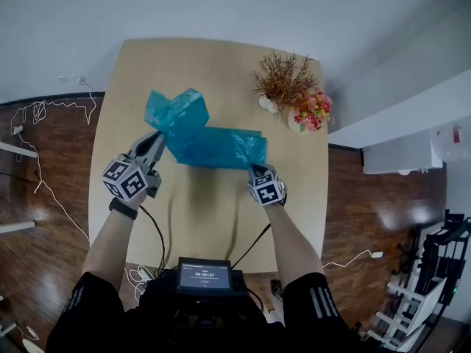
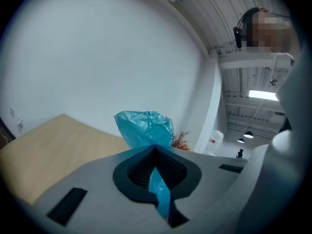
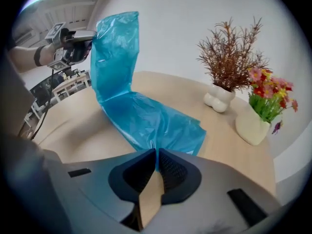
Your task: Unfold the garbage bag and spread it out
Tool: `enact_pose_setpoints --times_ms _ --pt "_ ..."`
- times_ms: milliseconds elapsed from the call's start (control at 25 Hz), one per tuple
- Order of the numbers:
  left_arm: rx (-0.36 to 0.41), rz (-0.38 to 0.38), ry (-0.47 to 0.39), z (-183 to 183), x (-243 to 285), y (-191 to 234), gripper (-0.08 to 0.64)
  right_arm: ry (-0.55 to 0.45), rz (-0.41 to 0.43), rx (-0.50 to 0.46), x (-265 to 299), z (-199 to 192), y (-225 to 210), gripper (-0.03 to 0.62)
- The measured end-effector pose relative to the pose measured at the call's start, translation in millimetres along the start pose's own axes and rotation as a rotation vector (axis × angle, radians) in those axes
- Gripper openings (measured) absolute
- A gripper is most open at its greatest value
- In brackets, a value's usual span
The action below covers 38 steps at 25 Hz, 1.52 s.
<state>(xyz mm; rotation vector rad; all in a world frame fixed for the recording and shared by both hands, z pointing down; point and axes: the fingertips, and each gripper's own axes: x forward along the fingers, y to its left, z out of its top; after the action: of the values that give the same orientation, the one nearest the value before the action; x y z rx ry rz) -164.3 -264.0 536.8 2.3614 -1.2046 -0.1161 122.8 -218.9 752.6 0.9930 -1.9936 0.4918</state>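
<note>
A thin blue garbage bag lies partly unfolded on the light wooden table. Its left end is lifted and crumpled, and its right part rests flat. My left gripper is shut on the raised left end; in the left gripper view the blue film runs down between the closed jaws of that gripper. My right gripper is shut on the bag's near right edge. In the right gripper view the bag stretches away from the pinching tips of the right gripper towards the left gripper.
A dried brown plant in a white vase and a vase of pink and red flowers stand at the table's far right corner, just beyond the bag. A small screen sits at the person's chest. Cables lie on the dark floor at the left.
</note>
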Motion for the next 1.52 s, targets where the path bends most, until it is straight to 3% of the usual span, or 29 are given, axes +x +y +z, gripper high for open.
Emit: enact_pose_setpoints --times_ms 240,560,760,960,1200,1360,1440,1520 --pt "-0.149 0.158 -0.062 -0.8 -48.8 63.9 0.0 0.013 -0.057 0.062 -30.0 -34.0 -28.8 0.028" --pt "-0.407 0.304 0.046 -92.2 -105.9 125.3 0.0 0.064 -0.094 0.095 -48.2 -76.6 -40.5 0.029" --pt "-0.554 0.351 0.148 -136.5 -127.3 139.9 0.117 0.089 -0.098 0.088 -45.8 -86.0 -37.9 0.029" --pt "-0.64 0.391 0.257 -164.8 -141.8 150.1 0.218 0.109 -0.086 0.092 -41.5 -89.3 -31.4 0.029" --pt "-0.629 0.419 0.249 -149.8 -156.8 156.1 0.242 0.067 -0.113 0.093 -48.3 -76.5 -36.1 0.099" --pt "-0.612 0.447 0.17 -113.5 -177.1 160.0 0.259 -0.001 -0.126 0.101 -55.3 -61.1 -46.4 0.163" --pt "-0.541 0.47 0.131 -85.4 -185.2 160.5 0.259 -0.05 -0.129 0.098 -59.8 -44.3 -52.1 0.163" --pt "-0.391 0.467 0.156 -59.1 -181.6 157.4 0.259 -0.1 -0.123 0.081 -64.7 -20.4 -53.6 0.163"
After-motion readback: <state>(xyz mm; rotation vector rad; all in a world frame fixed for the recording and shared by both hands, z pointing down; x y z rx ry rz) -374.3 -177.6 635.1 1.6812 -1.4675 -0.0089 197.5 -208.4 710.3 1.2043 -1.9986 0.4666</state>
